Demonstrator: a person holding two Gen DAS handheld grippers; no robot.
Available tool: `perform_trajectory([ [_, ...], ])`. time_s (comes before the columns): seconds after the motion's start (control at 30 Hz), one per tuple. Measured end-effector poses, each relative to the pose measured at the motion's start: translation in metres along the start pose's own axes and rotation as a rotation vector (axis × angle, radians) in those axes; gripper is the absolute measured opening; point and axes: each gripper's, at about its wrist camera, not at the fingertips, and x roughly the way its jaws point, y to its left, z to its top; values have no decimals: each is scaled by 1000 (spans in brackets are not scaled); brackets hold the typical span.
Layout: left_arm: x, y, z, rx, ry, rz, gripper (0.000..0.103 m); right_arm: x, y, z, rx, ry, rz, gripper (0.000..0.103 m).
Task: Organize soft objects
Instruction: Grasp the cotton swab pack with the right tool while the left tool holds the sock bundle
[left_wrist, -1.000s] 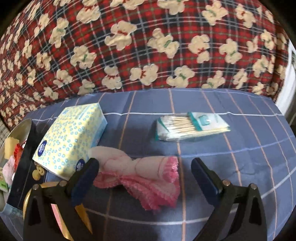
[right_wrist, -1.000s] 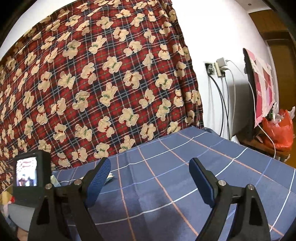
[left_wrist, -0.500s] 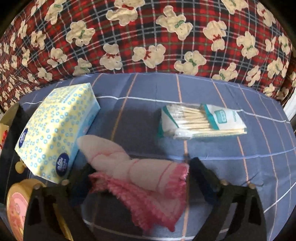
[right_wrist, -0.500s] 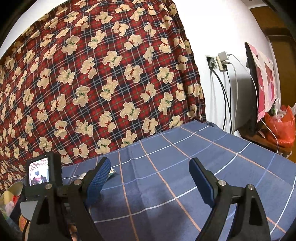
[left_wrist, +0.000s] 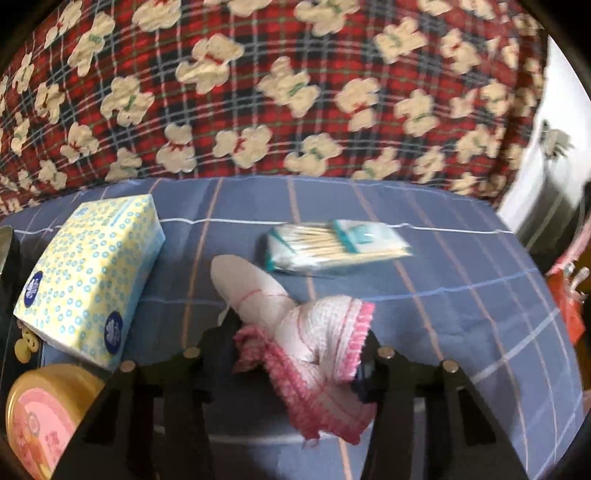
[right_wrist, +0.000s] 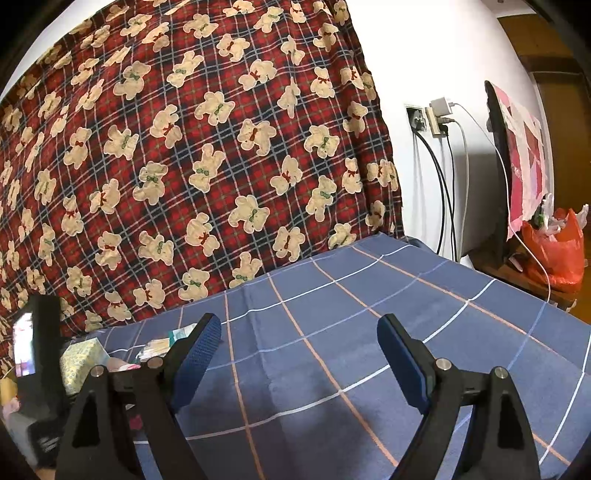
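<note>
left wrist view: looks steeply down along the left hand-held gripper (left_wrist: 299, 350), close over the blue checked sheet (left_wrist: 461, 295), facing the bear-print cloth (left_wrist: 258, 92). right wrist view: looks more nearly level along the right hand-held gripper (right_wrist: 299, 354), taking in the sheet (right_wrist: 351, 314), the cloth (right_wrist: 184, 147) and the wall (right_wrist: 424, 55). shared: sheet, cloth, the tissue pack (left_wrist: 88, 273) (right_wrist: 79, 360) and the swab packet (left_wrist: 336, 243) (right_wrist: 159, 345) at the right view's lower left.

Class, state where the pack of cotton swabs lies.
Left wrist view: the pack of cotton swabs lies on the blue checked cloth, right of the tissue pack.
</note>
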Motion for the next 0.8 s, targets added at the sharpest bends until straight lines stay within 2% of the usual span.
perform_trajectory([
  [0.17, -42, 6, -8, 27, -60, -95, 49, 2, 1, -2, 0, 21, 17, 88],
  [0.27, -70, 18, -12, 53, -110, -123, 49, 5, 3, -3, 7, 49, 48, 88],
  [0.47, -100, 54, -14, 79, -201, -93, 49, 31, 31, -9, 62, 240, 186, 88],
  [0.63, -108, 77, -8, 61, -236, -94, 49, 66, 64, -6, 125, 336, 224, 88],
  [0.8, -114, 107, -2, 24, -263, -99, 49, 120, 98, -24, 237, 502, 256, 88],
])
